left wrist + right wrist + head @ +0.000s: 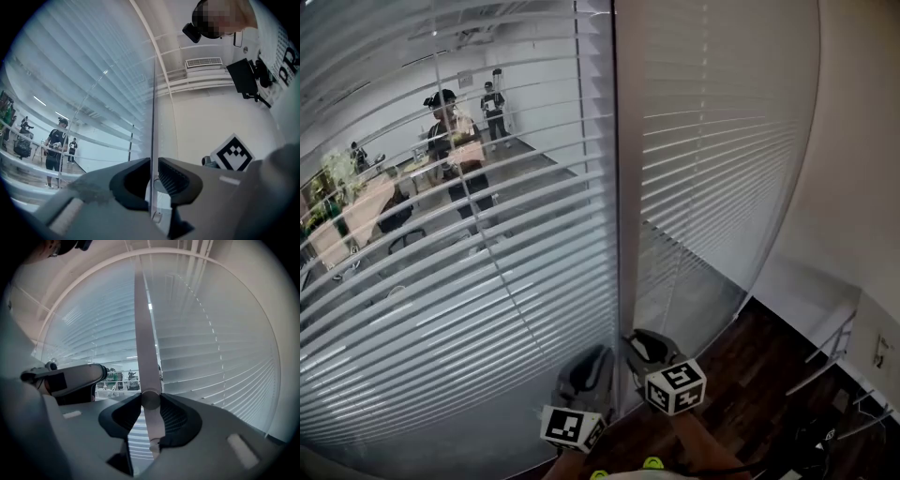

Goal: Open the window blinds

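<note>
Clear tilt wand (153, 131) nipped in left gripper (153, 174), pale wand (146, 348) clamped in right gripper (151, 412). Risks slipping mid-twist, leaving slats (487, 272) unturned.

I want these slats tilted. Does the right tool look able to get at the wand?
Likely yes: the right tool has the wand between its jaws, which look closed on it; nothing is in the way.

Cool, even light came through the white horizontal slatted blinds (487, 281), slat edges glaring. The dark wooden floor (750, 366) sat dim, lower right. Gripper views: heavy fisheye, black corners, slats bowed; near grey plastic jaws soft, unfocused. Head view bowed too.
</note>
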### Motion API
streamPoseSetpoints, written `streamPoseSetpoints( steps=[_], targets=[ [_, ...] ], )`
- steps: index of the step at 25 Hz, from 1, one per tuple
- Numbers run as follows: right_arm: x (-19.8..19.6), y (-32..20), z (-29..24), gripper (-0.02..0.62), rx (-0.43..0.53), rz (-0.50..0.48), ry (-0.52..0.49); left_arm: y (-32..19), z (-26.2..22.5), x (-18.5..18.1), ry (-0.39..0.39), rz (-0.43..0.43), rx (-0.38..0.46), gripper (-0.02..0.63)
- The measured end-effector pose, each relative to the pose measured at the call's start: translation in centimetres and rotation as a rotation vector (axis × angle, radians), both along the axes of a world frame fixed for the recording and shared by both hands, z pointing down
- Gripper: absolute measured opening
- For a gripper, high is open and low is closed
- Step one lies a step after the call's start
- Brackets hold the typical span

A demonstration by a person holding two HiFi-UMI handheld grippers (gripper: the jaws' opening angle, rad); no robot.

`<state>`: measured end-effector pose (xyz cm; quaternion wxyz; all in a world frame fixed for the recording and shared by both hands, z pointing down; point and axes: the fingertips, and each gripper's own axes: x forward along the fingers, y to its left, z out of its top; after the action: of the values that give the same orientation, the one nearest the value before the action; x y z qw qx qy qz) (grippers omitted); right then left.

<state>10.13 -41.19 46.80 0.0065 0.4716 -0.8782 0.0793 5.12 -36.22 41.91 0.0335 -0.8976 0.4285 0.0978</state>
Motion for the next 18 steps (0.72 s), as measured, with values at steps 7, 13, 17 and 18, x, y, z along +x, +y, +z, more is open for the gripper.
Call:
streamPoseSetpoints(
  steps=[7, 13, 17, 18],
  targets=[
    [0.12, -0.09, 0.32, 0.133, -0.005, 0.002, 0.085, 0.12, -0.37, -0.21, -0.005, -0.009, -0.005, 0.058],
    [0.05, 0.16, 0.28, 0.129, 0.001, 0.019, 0.111, 0.51, -0.53, -0.69, 0.008, -0.018, -0.005, 0.058],
    [0.21, 0.03, 0.28, 0.129, 0.0, 0.026, 0.106, 0.4, -0.41, -0.67, 0.01, -0.015, -0.01, 0.058],
    [0.14, 0.05, 0.28, 0.129, -0.001, 0.027, 0.105, 0.43, -0.41, -0.75, 0.008, -0.015, -0.01, 0.058]
  ],
)
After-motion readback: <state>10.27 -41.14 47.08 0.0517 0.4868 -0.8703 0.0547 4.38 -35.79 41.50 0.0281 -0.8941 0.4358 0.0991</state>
